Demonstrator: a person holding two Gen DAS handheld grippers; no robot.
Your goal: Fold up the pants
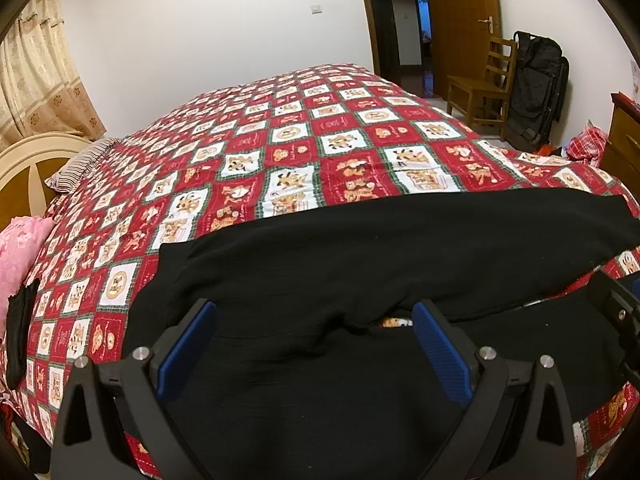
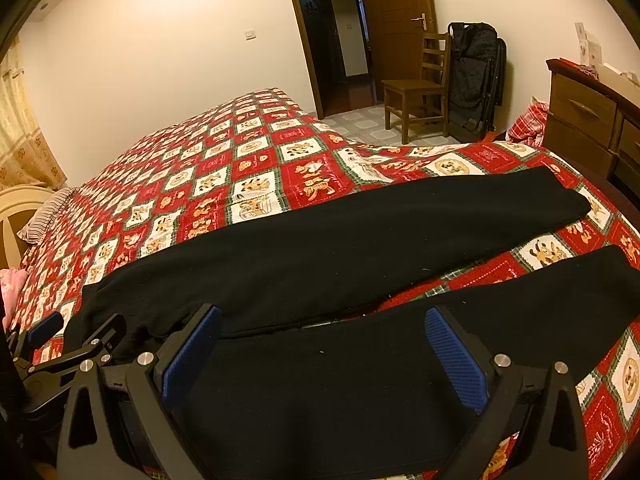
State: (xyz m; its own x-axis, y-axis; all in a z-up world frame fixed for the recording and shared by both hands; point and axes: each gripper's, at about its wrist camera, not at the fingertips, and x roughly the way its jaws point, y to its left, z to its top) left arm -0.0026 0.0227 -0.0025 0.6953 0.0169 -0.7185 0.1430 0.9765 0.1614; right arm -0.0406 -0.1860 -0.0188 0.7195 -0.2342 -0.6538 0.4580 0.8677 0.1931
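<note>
Room: bedroom with white walls, a bed under a red-and-white checked quilt printed with cartoon animals.
Far side: wooden chair beside the open brown door, a black folded bag leaning on the wall just right of the chair.
Right edge: wooden dresser, a red plaid cloth bunched at its foot.
Left edge: cream headboard, striped pillow, pink pillow, beige curtain.
Pants: black pants lie flat on the quilt at the near side of the bed, waist toward the left, two legs running off to the right (a strip of quilt shows between them).
Left tongs: left tongs spread wide over the waist end, blue pads apart with nothing clamped between.
Right tongs: right tongs likewise spread wide, over the nearer leg, gripping nothing.
</note>
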